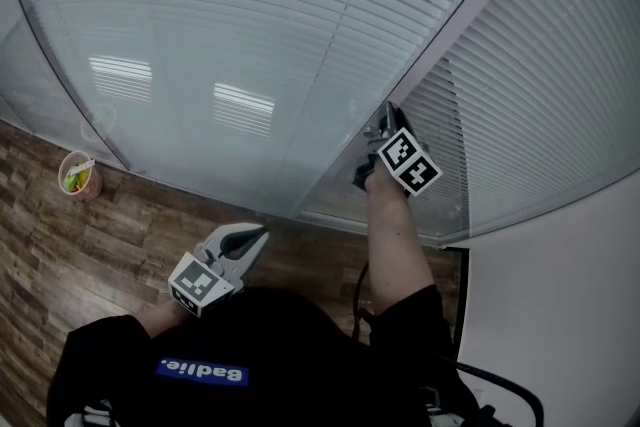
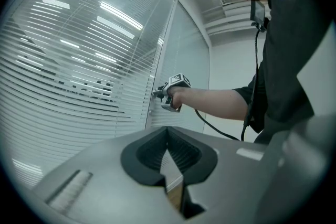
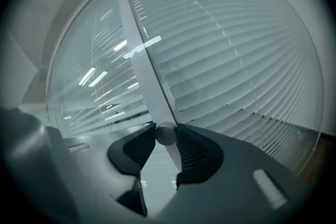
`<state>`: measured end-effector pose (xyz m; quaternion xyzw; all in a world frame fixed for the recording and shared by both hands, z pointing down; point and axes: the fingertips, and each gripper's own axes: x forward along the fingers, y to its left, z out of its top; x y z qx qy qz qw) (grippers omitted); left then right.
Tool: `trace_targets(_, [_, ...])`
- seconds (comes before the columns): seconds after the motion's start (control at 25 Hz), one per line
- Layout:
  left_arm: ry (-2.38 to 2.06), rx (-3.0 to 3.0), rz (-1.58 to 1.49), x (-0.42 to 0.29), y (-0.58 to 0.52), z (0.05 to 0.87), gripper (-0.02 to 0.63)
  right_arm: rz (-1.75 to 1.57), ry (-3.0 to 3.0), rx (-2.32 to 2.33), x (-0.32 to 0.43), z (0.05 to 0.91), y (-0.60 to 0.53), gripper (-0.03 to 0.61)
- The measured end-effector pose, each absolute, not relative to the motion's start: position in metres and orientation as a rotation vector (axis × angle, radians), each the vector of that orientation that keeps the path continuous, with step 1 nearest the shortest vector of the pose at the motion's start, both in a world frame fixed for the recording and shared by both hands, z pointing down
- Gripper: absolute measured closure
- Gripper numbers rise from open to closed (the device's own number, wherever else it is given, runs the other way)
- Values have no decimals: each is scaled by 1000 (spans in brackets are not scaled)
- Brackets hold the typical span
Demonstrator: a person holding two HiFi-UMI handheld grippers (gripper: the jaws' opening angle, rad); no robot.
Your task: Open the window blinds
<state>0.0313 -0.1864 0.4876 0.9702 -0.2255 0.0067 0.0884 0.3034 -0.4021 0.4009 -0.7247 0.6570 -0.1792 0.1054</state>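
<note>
The blinds (image 1: 250,35) fill the glass wall ahead of you, on both sides of a pale post (image 1: 440,45). Their slats lie nearly flat against the panes. They look thin, light and easily bent, and they seem to sit behind glass, so you probably can't move them by touch.

Your right gripper (image 1: 383,125) is up at the post, clenched on a small round knob (image 3: 166,135) with a pad pressing each side. The knob looks hard, smooth and likely slippery. Grip it squarely across its middle and turn it by rolling your wrist, not by pulling.

Your left gripper (image 1: 258,237) hangs low by your waist, tips together with nothing between them.

I can read no writing on the blinds, post or knob. A blue patch (image 1: 200,373) on your shirt has white lettering, which I leave unread.
</note>
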Motion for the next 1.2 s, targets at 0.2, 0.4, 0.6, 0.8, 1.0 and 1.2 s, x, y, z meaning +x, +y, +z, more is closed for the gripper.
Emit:
trace_targets(0.2, [-668,2894,28,32,-184,491,614,-699,1822,-1923,307,405,-401,451])
trace_targets(0.4, [-663,2887,32,32,-186,499,614,-667,1869,-1930,307,413,-404,446])
trace_targets(0.6, [-662,2880,21,33,-185,492,614,-325,2172,-2177,297,403,-403,337])
trace_targets(0.8, [-656,2870,14,31,-183,488,614,669,2513,-2730,288,403,-394,341])
trace_targets(1.0, [-653,2865,16,31,-182,489,614,1786,2564,-2863,276,414,-395,408])
trace_targets(1.2, [-658,2862,17,31,-180,490,614,2079,2532,-2888,282,420,-400,438])
